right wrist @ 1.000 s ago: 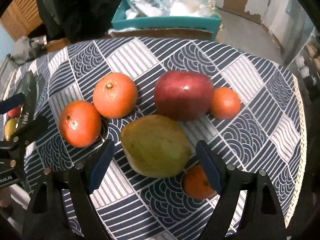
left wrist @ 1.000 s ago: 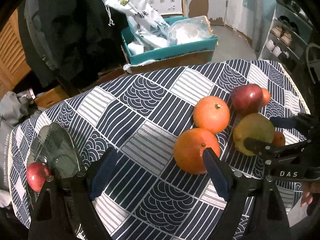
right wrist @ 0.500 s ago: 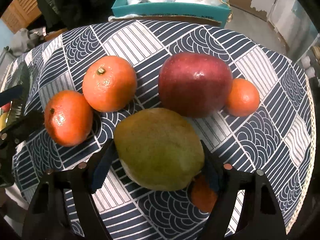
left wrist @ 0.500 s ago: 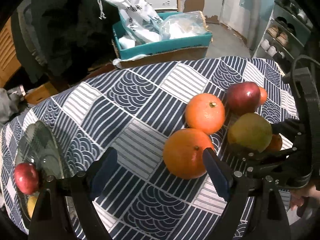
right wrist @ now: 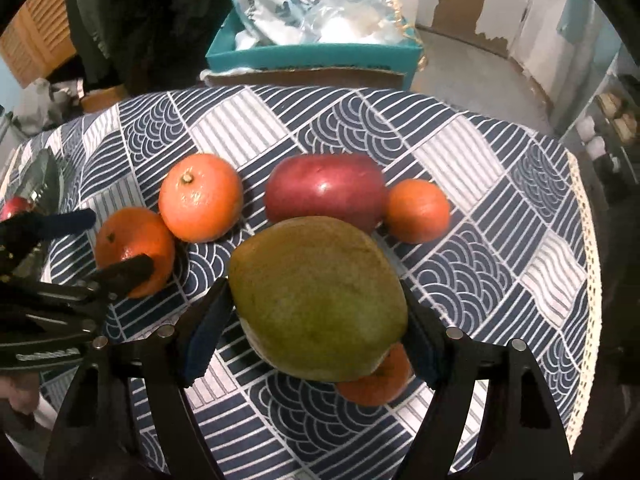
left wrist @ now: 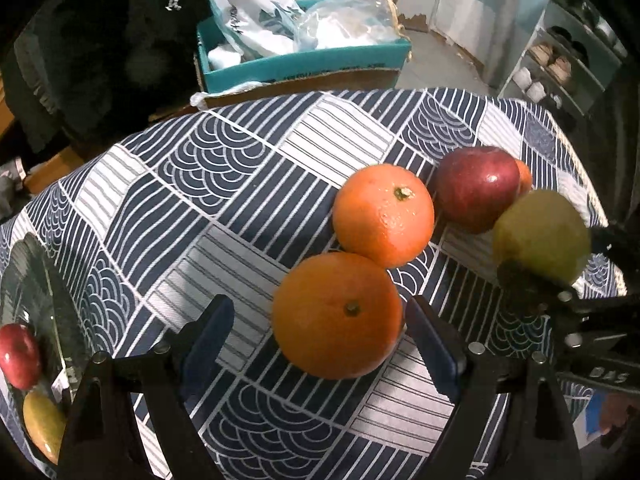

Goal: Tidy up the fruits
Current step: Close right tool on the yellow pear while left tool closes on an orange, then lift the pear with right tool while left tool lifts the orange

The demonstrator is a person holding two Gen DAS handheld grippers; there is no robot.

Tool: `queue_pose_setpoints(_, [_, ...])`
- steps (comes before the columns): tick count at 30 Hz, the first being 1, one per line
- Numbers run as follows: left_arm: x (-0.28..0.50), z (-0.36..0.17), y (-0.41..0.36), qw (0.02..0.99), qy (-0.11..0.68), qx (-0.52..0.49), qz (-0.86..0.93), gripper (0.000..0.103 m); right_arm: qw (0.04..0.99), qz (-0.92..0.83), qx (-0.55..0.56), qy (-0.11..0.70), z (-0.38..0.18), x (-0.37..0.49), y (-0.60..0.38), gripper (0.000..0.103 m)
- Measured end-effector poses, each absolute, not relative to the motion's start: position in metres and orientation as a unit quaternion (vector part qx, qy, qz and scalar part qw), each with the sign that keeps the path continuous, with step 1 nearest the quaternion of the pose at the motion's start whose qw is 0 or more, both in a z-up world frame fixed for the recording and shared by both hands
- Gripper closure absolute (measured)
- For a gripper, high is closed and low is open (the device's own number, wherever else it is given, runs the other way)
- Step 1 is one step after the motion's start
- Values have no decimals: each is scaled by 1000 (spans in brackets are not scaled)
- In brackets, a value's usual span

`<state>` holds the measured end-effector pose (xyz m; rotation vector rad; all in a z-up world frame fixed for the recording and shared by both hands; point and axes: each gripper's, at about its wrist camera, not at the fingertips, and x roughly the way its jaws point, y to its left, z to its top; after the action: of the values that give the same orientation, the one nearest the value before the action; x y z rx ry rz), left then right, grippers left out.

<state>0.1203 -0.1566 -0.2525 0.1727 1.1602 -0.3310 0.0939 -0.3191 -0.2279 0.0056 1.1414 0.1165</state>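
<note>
My right gripper (right wrist: 316, 316) is shut on a green-yellow mango (right wrist: 318, 298) and holds it just above the cloth; the mango also shows in the left wrist view (left wrist: 540, 236). My left gripper (left wrist: 320, 336) is open, its fingers on either side of the nearer orange (left wrist: 338, 314), the right pad close to it. A second orange (left wrist: 383, 214), a red apple (left wrist: 476, 188) and small tangerines (right wrist: 418, 210) lie on the patterned tablecloth (left wrist: 224, 208). A glass plate (left wrist: 38, 300) at the left holds a red apple (left wrist: 18, 356) and a yellow fruit (left wrist: 42, 426).
A teal box (left wrist: 304, 62) with plastic bags stands behind the table. The table's right edge with lace trim (right wrist: 592, 264) is near. Shelves (left wrist: 560, 64) stand at the back right. One tangerine (right wrist: 376, 384) lies under the mango.
My right gripper closed on the mango and lifted it slightly. My left gripper moved forward around the nearer orange; the plate slid toward the left edge of view.
</note>
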Motion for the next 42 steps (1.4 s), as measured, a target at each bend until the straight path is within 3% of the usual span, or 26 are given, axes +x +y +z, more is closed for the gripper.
queue_pose_setpoints(4, [119,-265,-163,812,554,95,-154,15,842,50,7,538,-225,93,-323,24])
queue_pose_setpoints(8, [119,-267,-161,807,560,75,-171,32,842,50,10,537,-225,93,-326,24])
queue_pose_setpoints(21, [111,-256,-152,819,546,79,-156,34,852,46,-1,521,-216,90,-321,24])
queue_pose_setpoints(42, [92,-187,-140,859,483,73,-153,34,884,47,-11,466,-163,74,-312,24])
